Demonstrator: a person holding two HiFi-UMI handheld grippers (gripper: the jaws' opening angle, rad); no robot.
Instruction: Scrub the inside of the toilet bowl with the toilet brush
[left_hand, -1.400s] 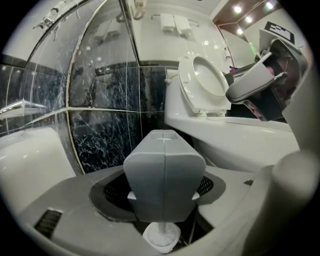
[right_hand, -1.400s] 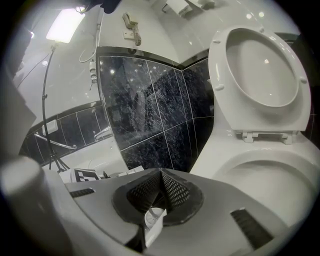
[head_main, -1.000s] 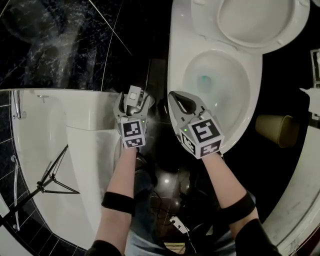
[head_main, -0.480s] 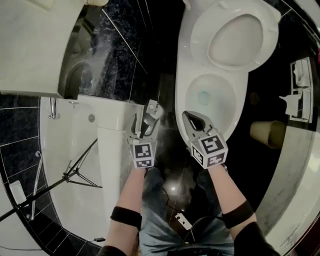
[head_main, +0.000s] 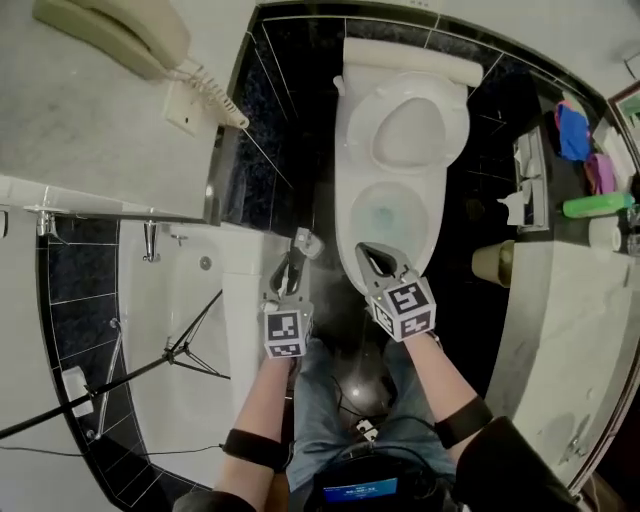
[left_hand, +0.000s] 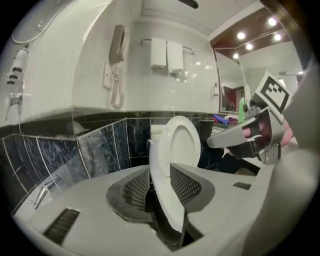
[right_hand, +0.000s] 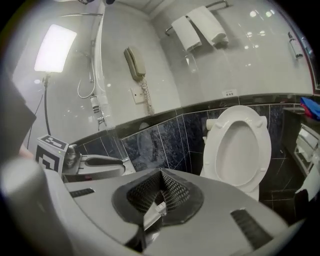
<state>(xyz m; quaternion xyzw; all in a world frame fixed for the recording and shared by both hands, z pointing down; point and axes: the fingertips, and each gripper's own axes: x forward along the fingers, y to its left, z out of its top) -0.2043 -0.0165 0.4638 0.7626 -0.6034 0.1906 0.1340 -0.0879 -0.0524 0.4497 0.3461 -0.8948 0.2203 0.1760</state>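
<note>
The white toilet bowl stands at the top centre of the head view with its lid raised; the lid also shows in the left gripper view. No toilet brush shows in any view. My left gripper hovers over the dark floor left of the bowl. Its jaws have just been closing and stand a little apart with nothing between them. A small pale object lies just past its tips; I cannot tell what it is. My right gripper hangs at the bowl's near rim, jaws shut and empty.
A white bathtub with a dark tripod in it fills the left. A wall phone hangs upper left. A brown cup-shaped bin sits right of the toilet, beside a counter with bottles. Dark tiles back the toilet.
Both grippers and the head camera have risen, so the toilet looks smaller and farther. The left gripper's jaws have narrowed from wide open. The right gripper stays shut.
</note>
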